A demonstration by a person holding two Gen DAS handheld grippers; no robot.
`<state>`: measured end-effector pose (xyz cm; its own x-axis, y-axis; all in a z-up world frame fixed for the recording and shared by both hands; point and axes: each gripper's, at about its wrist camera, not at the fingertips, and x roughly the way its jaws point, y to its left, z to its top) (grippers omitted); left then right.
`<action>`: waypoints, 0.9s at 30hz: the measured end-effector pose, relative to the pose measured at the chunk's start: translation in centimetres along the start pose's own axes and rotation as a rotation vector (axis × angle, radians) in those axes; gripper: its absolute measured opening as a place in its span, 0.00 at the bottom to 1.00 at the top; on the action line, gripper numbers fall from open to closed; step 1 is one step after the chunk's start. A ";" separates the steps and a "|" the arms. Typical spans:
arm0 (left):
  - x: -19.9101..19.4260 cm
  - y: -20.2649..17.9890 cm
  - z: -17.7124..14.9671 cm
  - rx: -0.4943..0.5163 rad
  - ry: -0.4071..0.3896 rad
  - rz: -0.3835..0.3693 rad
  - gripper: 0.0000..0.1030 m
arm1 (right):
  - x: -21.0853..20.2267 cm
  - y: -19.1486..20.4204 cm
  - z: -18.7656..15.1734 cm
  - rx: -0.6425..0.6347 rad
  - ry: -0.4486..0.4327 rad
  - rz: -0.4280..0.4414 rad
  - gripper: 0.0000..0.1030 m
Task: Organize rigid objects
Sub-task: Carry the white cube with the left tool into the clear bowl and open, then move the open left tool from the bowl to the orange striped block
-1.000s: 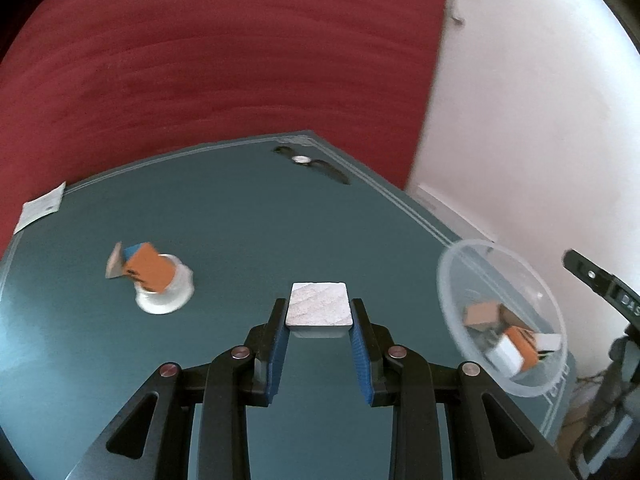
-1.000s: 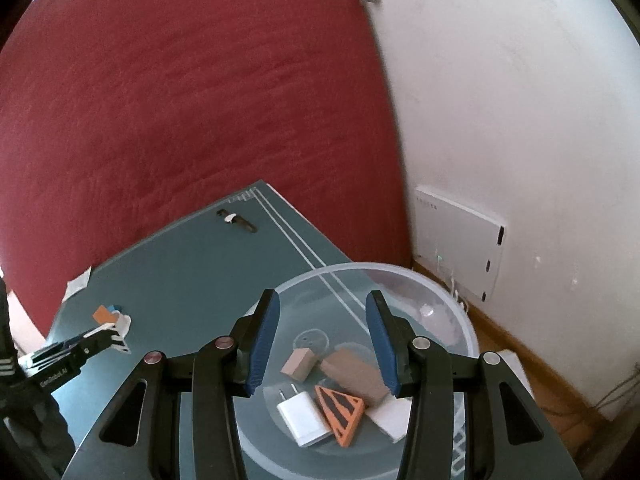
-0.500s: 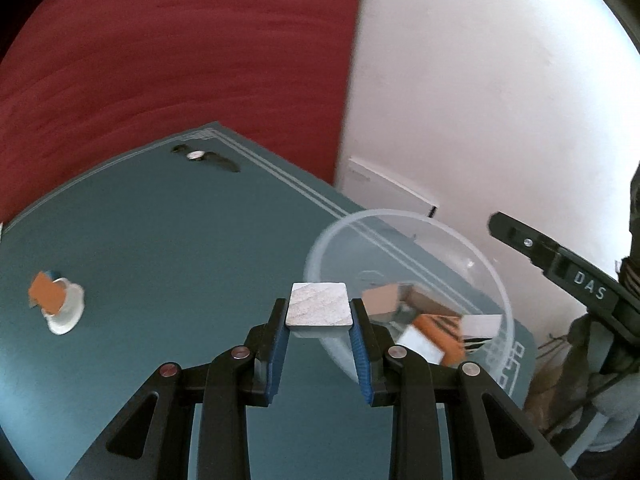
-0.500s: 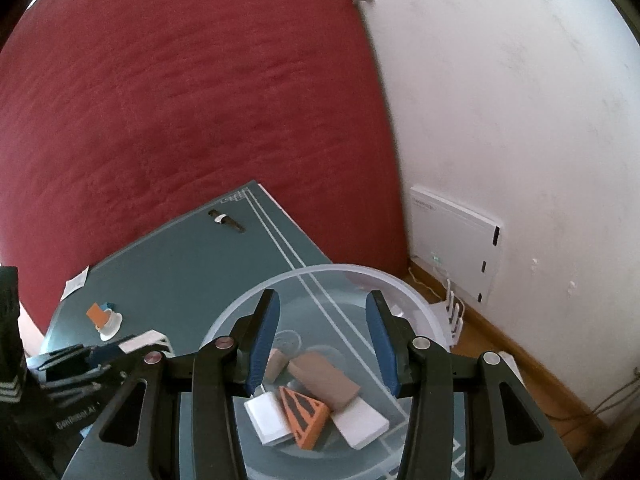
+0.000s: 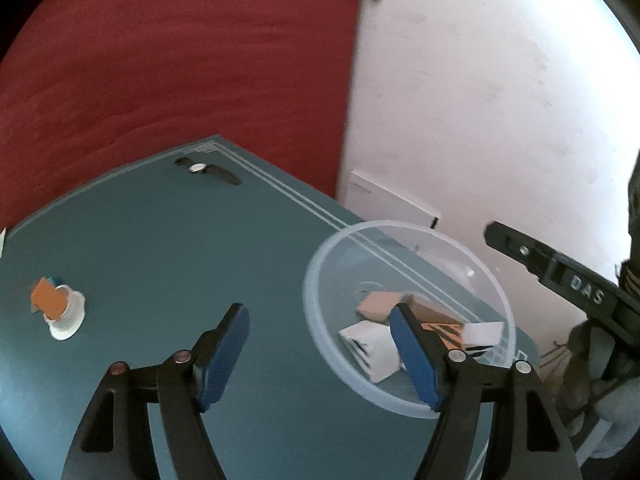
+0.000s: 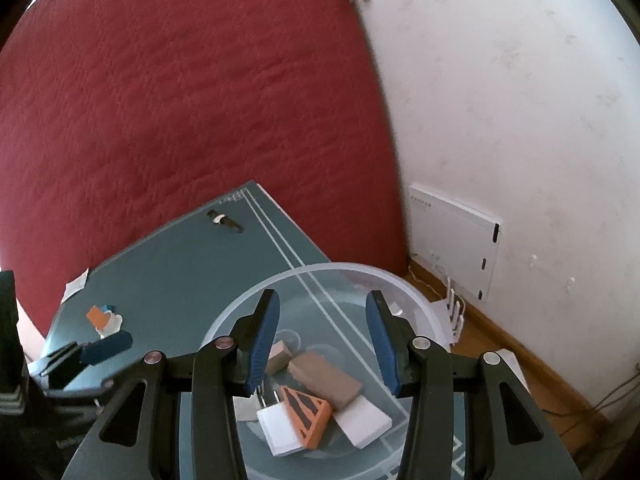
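Hovering above the dark teal surface [image 5: 168, 264], the left gripper [image 5: 320, 320] is holding its blue-padded jaws wide apart with nothing between them; its right finger is overlapping the near rim of the clear round plastic bowl [image 5: 320, 344] in the left wrist view. The right gripper [image 6: 322, 312] is hanging directly over the same bowl [image 6: 416, 300], its jaws likewise spread and empty. Inside the bowl are lying the gathered rigid objects: a brown rectangular block [image 6: 324, 374], a small tan wooden cube [image 6: 279, 356], an orange triangular piece with black stripes [image 6: 306, 410], a white plug-in charger [image 6: 280, 428] and a flat white rectangular tile [image 6: 362, 420]. These pieces are touching one another in a loose pile (the orange piece is resting partly on the charger). Well apart from the bowl, toward the left of the surface, an orange block [image 5: 48, 298] is leaning on a small white round cap [image 5: 68, 320], with a blue item just behind it that is too small to identify. Near the far corner of the surface a black wristwatch with a pale dial [image 5: 204, 170] is lying flat. A red curtain [image 6: 180, 100] and a white wall [image 6: 520, 100] are forming the background.
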<state>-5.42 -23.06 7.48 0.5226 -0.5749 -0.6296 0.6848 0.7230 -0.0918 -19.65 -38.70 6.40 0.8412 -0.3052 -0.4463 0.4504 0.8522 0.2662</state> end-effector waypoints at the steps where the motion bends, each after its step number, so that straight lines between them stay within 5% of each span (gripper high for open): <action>1: 0.0 0.2 0.0 -0.005 0.000 0.006 0.74 | 0.0 0.0 0.0 -0.002 0.003 0.002 0.45; 27: -0.3 10.6 -0.6 -0.203 -0.006 0.270 0.85 | 1.8 4.1 -3.5 -0.104 0.094 0.063 0.47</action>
<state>1.33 -14.97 6.21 0.6744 -0.3541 -0.6479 0.4067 0.9105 -0.0742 -17.34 -34.25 3.72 0.8328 -0.2126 -0.5111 0.3600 0.9094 0.2083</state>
